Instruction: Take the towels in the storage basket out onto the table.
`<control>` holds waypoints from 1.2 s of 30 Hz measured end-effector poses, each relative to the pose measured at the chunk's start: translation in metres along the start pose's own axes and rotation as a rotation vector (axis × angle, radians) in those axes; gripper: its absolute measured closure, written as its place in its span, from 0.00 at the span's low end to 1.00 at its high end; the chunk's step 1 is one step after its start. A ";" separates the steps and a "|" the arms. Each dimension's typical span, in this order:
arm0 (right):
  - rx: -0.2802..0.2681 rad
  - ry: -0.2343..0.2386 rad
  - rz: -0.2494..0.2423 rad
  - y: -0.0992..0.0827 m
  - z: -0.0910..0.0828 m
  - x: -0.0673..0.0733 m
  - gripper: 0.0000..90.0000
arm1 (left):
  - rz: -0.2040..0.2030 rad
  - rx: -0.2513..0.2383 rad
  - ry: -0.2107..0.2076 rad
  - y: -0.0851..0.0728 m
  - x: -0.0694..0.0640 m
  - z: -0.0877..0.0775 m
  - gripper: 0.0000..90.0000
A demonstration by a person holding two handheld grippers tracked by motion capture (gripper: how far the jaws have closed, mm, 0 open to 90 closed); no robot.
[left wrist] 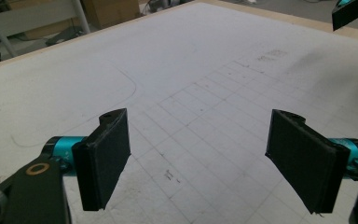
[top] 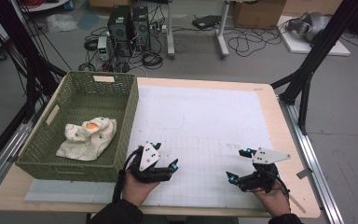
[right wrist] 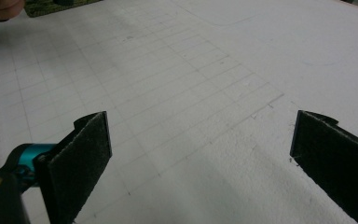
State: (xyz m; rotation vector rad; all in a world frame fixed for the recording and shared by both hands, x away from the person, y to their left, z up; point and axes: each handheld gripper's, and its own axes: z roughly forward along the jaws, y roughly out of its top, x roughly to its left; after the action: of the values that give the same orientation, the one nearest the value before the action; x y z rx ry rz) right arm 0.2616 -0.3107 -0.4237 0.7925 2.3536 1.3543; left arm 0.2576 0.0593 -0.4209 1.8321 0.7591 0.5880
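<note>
My left gripper [top: 164, 155] rests low over the white gridded mat [top: 200, 126], just right of the green basket [top: 121, 135]. Its jaws stand wide apart with nothing between them [left wrist: 198, 161]. My right gripper [top: 240, 164] sits near the table's front right, also open and empty [right wrist: 200, 158]. A crumpled cream cloth with an orange patch [top: 87, 135] lies inside the basket. In the left gripper view a jaw tip of the right gripper [left wrist: 352, 11] shows at the top right corner.
The wooden table edge [top: 284, 140] runs along the right of the mat. Behind the table are computer towers [top: 128, 25], cables on the floor, and black frame legs [top: 307, 74] at the right.
</note>
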 end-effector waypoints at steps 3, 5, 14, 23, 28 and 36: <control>0.000 0.000 0.003 -0.001 -0.001 -0.001 0.05 | -0.004 -0.005 -0.002 0.001 0.000 0.000 0.24; -0.002 -0.001 0.005 -0.001 -0.001 -0.001 0.05 | -0.001 -0.006 -0.005 0.001 -0.001 0.001 0.24; -0.007 -0.005 0.000 -0.001 -0.004 0.001 0.05 | 0.011 -0.028 -0.044 0.005 -0.004 0.001 0.25; -0.009 -0.009 -0.005 -0.001 -0.005 0.002 0.05 | 0.030 -0.061 -0.069 0.015 -0.006 -0.002 0.25; -0.010 -0.006 -0.004 0.000 -0.005 0.002 0.05 | 0.037 -0.069 -0.073 0.021 -0.005 -0.004 0.27; -0.008 0.002 -0.006 0.002 -0.003 0.003 0.05 | 0.047 -0.059 -0.072 0.034 0.002 -0.005 0.28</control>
State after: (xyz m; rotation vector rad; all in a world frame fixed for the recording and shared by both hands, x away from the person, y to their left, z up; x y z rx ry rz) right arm 0.2583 -0.3105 -0.4208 0.7809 2.3485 1.3619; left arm 0.2629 0.0545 -0.3873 1.8111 0.6466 0.5656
